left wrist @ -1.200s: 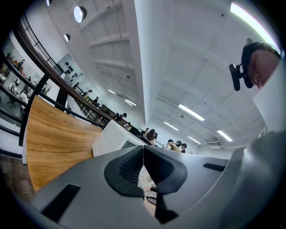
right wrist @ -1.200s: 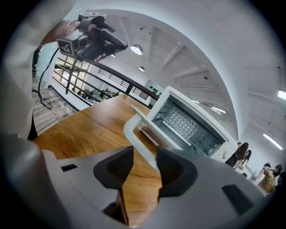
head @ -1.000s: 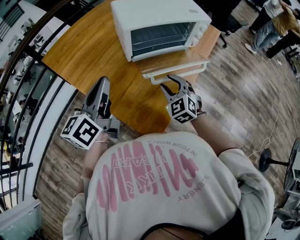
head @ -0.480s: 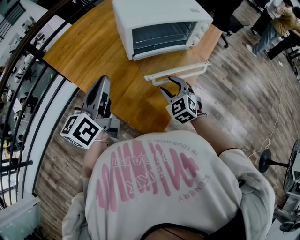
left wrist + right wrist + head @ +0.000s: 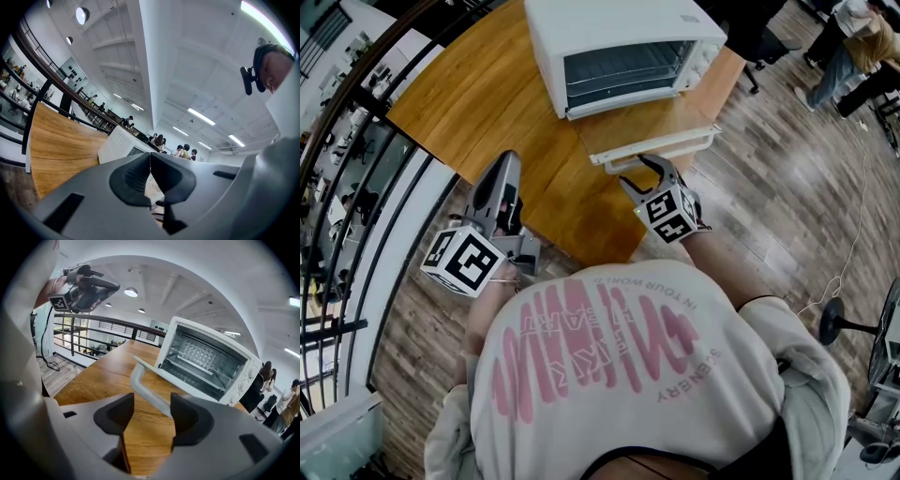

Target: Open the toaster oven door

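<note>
We see the toaster oven [image 5: 619,47] on the worktop [image 5: 487,103], its door [image 5: 647,127] folded down and open. The right claw [image 5: 639,172] is in front of the oven, jaws opening, with the door handle [image 5: 147,394] between them (loose, not pinched). The left claw [image 5: 508,164] is closed and empty, in front of the oven to its left.
</note>
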`<state>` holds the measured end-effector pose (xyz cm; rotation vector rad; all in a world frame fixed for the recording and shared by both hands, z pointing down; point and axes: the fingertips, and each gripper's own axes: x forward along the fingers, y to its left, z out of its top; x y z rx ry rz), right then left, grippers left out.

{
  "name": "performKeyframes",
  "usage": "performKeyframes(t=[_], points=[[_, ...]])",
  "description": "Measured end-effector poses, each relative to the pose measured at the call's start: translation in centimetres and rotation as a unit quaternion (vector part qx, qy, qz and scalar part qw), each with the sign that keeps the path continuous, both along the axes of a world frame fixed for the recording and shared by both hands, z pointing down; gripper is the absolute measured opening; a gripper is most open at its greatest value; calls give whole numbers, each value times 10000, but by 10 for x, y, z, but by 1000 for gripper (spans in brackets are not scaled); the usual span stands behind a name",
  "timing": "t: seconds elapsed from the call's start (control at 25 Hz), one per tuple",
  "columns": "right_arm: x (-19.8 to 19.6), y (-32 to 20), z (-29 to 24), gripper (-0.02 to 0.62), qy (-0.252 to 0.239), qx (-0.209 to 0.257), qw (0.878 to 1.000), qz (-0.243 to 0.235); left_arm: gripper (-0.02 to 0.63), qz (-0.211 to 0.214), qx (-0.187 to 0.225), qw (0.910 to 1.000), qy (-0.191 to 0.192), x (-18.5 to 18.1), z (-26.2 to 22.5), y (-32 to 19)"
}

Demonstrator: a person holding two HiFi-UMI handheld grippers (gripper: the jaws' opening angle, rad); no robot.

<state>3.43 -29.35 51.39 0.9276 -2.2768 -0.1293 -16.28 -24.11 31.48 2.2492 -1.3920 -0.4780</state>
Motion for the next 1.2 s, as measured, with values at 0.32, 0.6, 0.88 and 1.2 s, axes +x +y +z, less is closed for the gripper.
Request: performKeyframes(t=[0.32,0.6,0.88,1.2], points=[[0,3,9,258,-158,-267,9995,50,21,-14,-25,10000,-24,0,1,-1],[6,-2,12,258,-862,-688,9929,454,21,-20,-45,10000,-16,1,1,-3],[9,-3,22,287,-1261,-1103,9840,611,21,-10,-55,10000,-25,2,3,-4],[8,-4,25,330,-1520,-1304,9775,657,21,-12,-72,10000,-24,2,4,-6]])
